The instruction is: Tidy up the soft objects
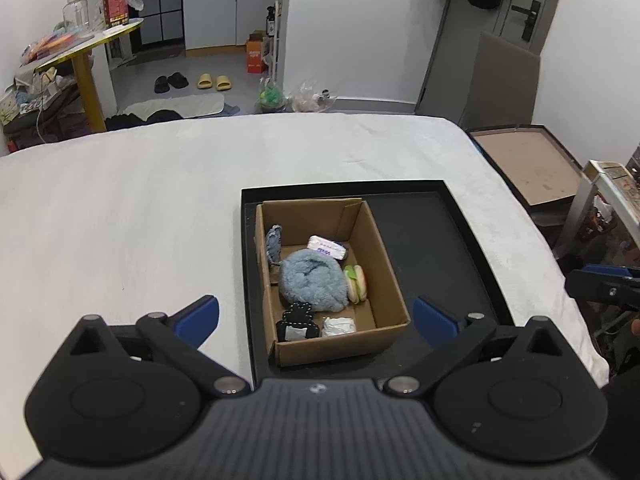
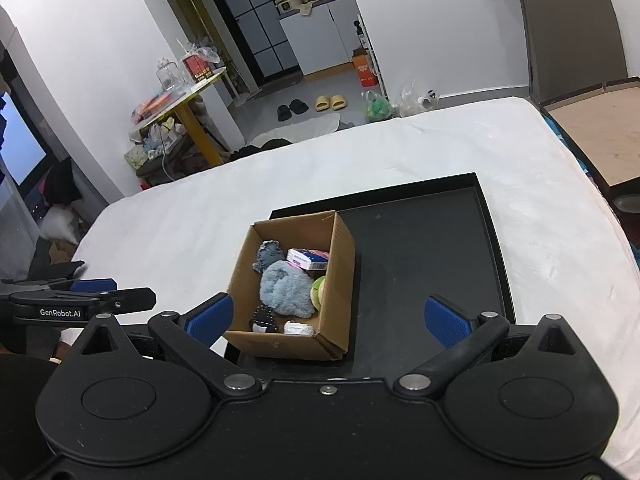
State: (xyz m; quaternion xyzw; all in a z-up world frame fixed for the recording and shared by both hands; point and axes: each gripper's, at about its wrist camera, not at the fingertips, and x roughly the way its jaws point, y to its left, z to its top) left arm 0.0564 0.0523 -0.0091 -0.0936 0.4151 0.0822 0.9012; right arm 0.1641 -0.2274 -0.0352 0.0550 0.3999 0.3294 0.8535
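An open cardboard box [image 1: 384, 264] [image 2: 342, 276] stands in the left part of a black tray [image 1: 432, 224] [image 2: 420, 248] on a white bed. Inside lie a fluffy blue plush [image 1: 312, 280] [image 2: 286, 288], a small grey-blue toy [image 1: 273, 242] [image 2: 267, 254], a tissue pack [image 1: 326, 247] [image 2: 308, 259], a burger toy [image 1: 356, 283] [image 2: 318, 290], a black stitched piece [image 1: 298, 322] [image 2: 263, 319] and a white wad [image 1: 339, 326] [image 2: 298, 328]. My left gripper [image 1: 316, 316] is open and empty, held above and before the box. My right gripper [image 2: 328, 318] is open and empty, likewise.
The white bed [image 1: 140, 208] [image 2: 192, 216] spreads left and beyond the tray. A shallow brown-lined box [image 1: 528, 160] [image 2: 600, 128] sits off the bed's right side. Beyond the bed are a yellow-legged table [image 1: 84, 48], slippers and bags on the floor.
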